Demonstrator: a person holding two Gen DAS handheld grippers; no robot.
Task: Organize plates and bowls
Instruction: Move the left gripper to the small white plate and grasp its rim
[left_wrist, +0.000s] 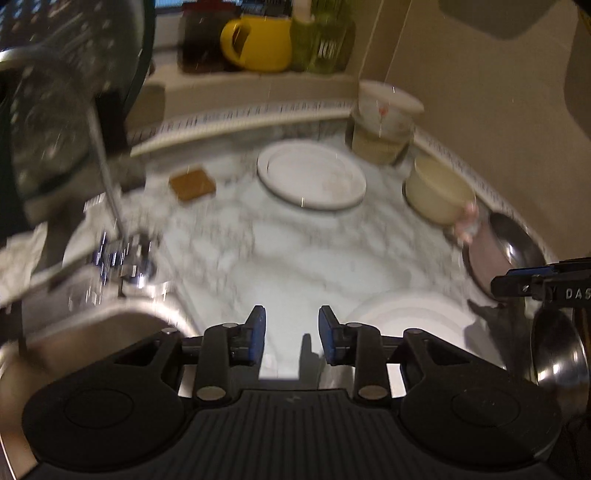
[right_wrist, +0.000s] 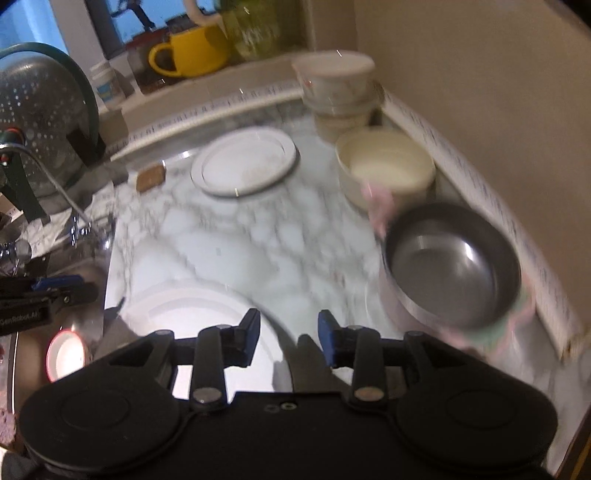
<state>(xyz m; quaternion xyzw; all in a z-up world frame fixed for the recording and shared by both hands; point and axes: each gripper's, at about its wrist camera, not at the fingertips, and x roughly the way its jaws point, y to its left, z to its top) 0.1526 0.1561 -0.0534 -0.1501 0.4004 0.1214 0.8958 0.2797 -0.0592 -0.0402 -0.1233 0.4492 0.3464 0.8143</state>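
Jaws of left gripper (left_wrist: 291, 334) and right gripper (right_wrist: 289, 336) both released, nothing between the pads; no earlier view, so only that. Near white plate (right_wrist: 192, 317) lies flat on the marble counter (right_wrist: 229, 236), just below both grippers, its near edge close to the sink (left_wrist: 110, 332). Right of it, steel bowl (right_wrist: 452, 266) near the wall; beyond that, cream bowl (right_wrist: 386, 170). Far centre: second white plate (right_wrist: 243, 164), well apart from the near one. Far right corner: stacked containers (right_wrist: 338, 88).

Risk: near plate is thin and flat, so pads may skid off the rim and push it toward the sink. Frames blurred; rim contact hard to judge.
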